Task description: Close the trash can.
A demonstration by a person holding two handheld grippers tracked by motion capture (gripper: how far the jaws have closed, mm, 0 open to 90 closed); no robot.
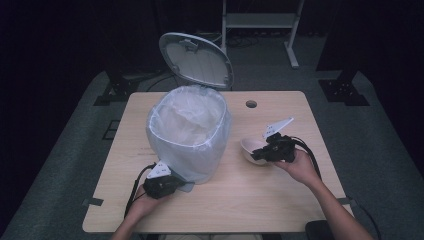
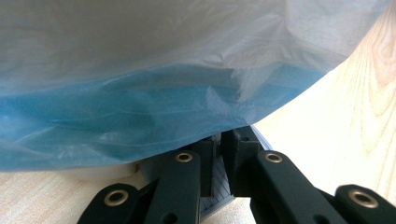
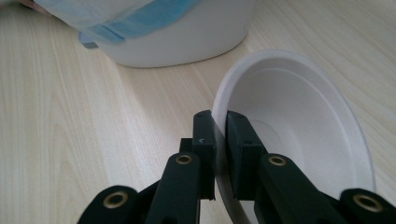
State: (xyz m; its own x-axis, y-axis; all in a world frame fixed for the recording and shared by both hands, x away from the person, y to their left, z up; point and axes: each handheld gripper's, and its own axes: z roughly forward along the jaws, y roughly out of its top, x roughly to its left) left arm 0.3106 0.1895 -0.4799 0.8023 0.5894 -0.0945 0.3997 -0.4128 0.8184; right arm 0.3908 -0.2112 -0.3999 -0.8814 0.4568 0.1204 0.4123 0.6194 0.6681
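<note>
Both fingers closed: right on bowl rim, left on pedal.

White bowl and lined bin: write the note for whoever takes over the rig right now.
Left gripper: shut on the grey pedal at the foot of the white bin with the translucent blue liner; grey oval lid stands open.
Right gripper: shut on the rim of the white round foam bowl, which is beside the bin on the light wooden table.
Done: lid up, bowl gripped.
Left: probably carry the bowl into the bin, release, free the pedal.
</note>
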